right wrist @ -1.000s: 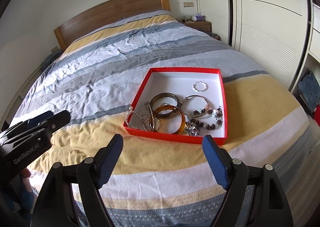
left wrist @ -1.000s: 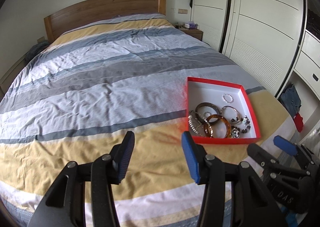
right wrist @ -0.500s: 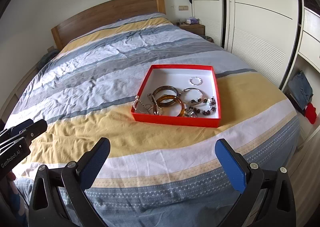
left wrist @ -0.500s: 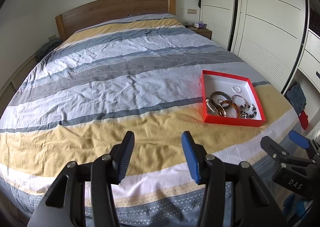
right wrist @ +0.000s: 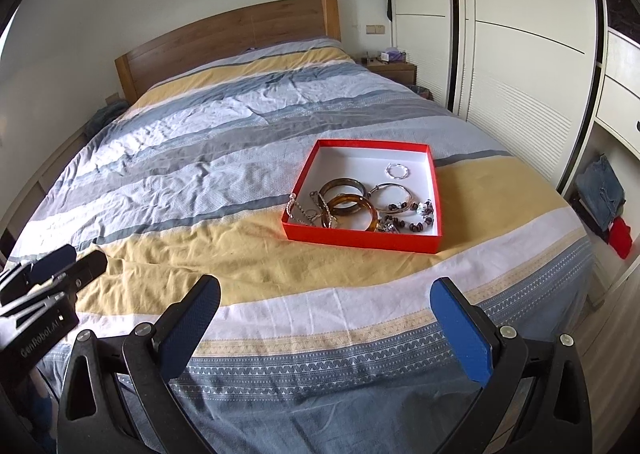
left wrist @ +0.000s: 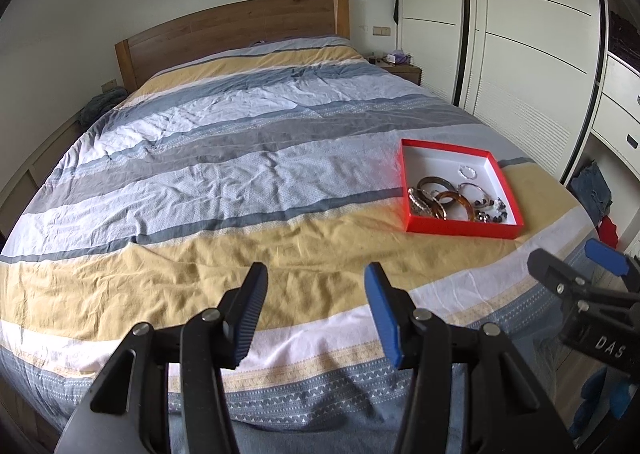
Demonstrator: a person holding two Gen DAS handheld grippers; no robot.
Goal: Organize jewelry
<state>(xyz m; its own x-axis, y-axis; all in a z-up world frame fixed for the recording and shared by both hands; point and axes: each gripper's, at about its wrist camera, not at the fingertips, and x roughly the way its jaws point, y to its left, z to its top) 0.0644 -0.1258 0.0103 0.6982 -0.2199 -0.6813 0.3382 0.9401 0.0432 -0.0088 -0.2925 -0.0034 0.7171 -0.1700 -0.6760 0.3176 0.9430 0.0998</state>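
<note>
The red box (right wrist: 362, 240) sits on the yellow stripe of the striped bedspread (right wrist: 224, 158), toward the bed's right side near its foot. Its long sides run toward the wooden headboard (right wrist: 224, 38). Bangles (right wrist: 352, 206), a beaded bracelet (right wrist: 412, 214) and a small silver ring (right wrist: 397, 171) lie inside, mostly at the near end. The box looks farther away than a second ago. The right gripper (right wrist: 324, 330) hangs wide open above the foot of the bed. The left gripper (left wrist: 316, 314) is partly open and empty.

red box (right wrist: 362, 240), striped yellow-grey-white bedspread (right wrist: 208, 190)
</note>
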